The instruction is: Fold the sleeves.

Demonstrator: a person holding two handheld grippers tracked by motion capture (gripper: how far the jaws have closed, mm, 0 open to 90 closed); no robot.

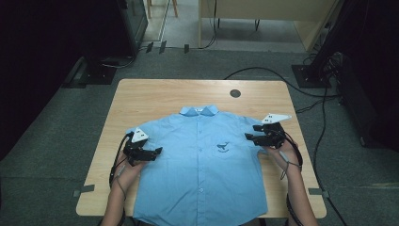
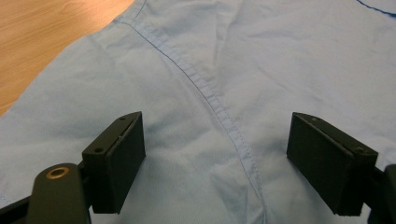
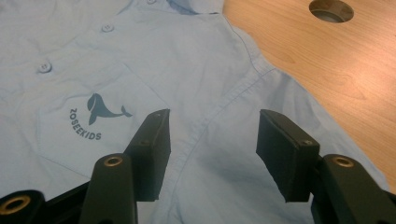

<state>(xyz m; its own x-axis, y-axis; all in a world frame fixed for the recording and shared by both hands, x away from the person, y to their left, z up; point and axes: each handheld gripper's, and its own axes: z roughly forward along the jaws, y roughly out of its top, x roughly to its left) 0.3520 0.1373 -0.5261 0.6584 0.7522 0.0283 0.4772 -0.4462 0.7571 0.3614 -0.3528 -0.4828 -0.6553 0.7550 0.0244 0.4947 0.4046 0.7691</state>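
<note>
High view: 1 blue shirt (image 1: 202, 160) lies flat, front up, on 1 wooden table (image 1: 141, 94), collar at far end. 2 grippers: left gripper (image 1: 157, 151) over the shirt's left sleeve seam, right gripper (image 1: 248, 136) over the right shoulder area, both pointing inward w/ the shirt body between them. 1 round hole (image 1: 235, 93) in the table beyond the collar.

Left gripper view: 2 black jaws stand wide apart, nothing pinched; sleeve seam (image 2: 219, 105) runs between them, cloth just beneath.

Right gripper view: 2 jaws parted, no cloth clamped; shoulder seam (image 3: 219, 109) between them. 1 pocket w/ whale logo (image 3: 105, 109) just left of the left jaw, 2 buttons (image 3: 44, 67) farther off, the hole top right.
</note>
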